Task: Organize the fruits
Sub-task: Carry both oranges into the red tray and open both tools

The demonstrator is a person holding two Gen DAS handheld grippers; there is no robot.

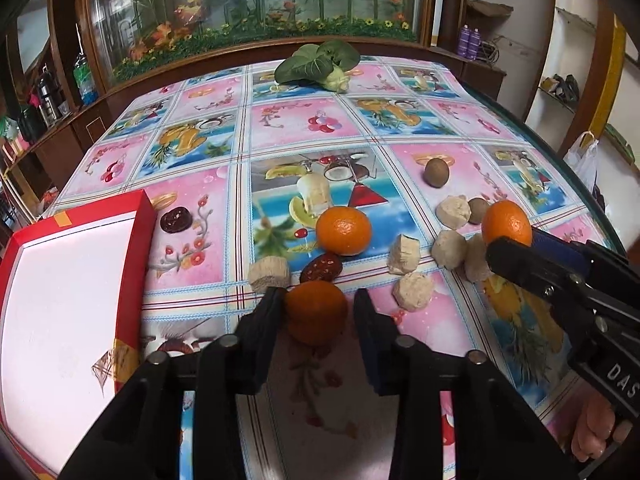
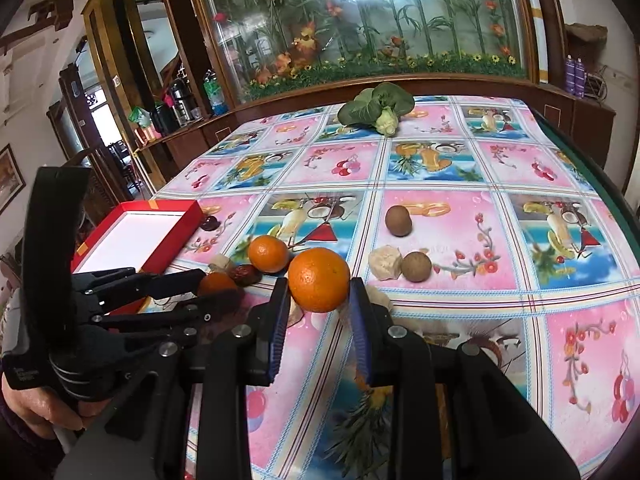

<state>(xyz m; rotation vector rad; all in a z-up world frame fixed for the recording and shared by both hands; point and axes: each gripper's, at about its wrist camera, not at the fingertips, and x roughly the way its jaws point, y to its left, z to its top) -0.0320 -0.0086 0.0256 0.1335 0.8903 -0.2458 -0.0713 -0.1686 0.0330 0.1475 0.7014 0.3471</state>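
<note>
Oranges sit in both grippers: the left gripper [image 1: 318,312] closes on one orange [image 1: 316,312] low over the table [image 1: 460,120], though its right pad shows a small gap; the right gripper [image 2: 320,292] pinches another [image 2: 319,280], lifted. Round, glossy, dimpled peel may roll out between the flat pads, and the red box [image 1: 72,280] is shallow.

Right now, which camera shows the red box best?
Left wrist view: the red box fills the left side, its white inside plainly visible. The right wrist view shows it smaller, farther off, partly behind the left hand-held gripper.
</note>
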